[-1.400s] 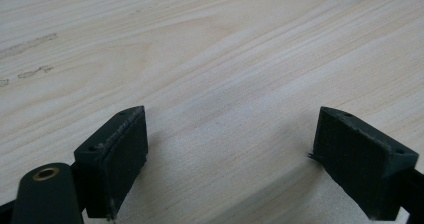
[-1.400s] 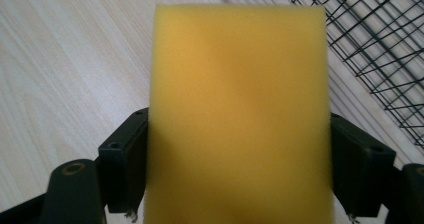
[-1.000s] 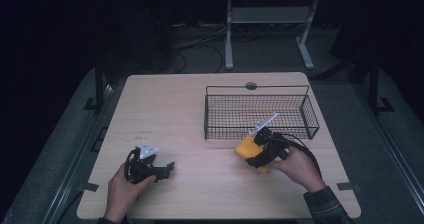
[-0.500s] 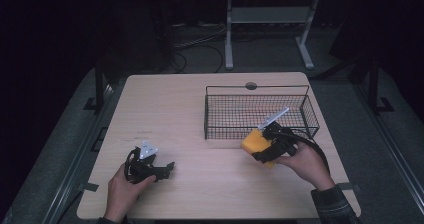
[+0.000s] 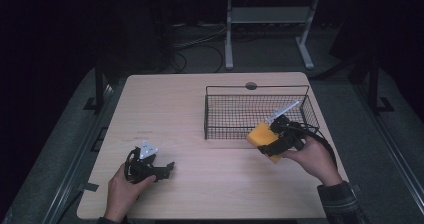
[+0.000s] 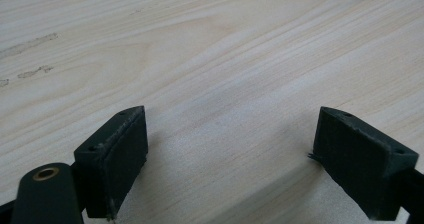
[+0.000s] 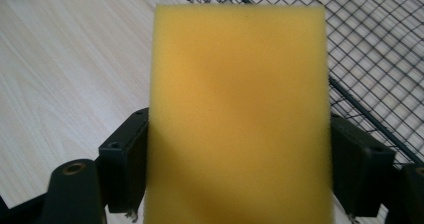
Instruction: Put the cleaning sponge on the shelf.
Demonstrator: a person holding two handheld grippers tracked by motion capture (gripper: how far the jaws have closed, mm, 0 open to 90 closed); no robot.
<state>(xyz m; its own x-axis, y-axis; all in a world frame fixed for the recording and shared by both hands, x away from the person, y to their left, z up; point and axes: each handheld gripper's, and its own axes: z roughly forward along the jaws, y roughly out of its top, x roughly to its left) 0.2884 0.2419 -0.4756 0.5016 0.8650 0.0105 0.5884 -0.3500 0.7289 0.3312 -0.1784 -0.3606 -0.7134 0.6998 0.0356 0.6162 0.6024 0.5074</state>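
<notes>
While the right claw [image 5: 267, 145] grips the yellow sponge [image 7: 240, 109] by its two side edges, just short of the wire basket [image 5: 215, 115], the sponge looks light, soft and easily squashed, so gentle pressure should suffice. Left claw [image 6: 230, 149] rests released on the table [image 6: 210, 44].

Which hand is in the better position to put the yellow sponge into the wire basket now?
Right. The right gripper already clamps the yellow sponge at the wire basket's near edge. The left gripper is open on the table, far away.
</notes>
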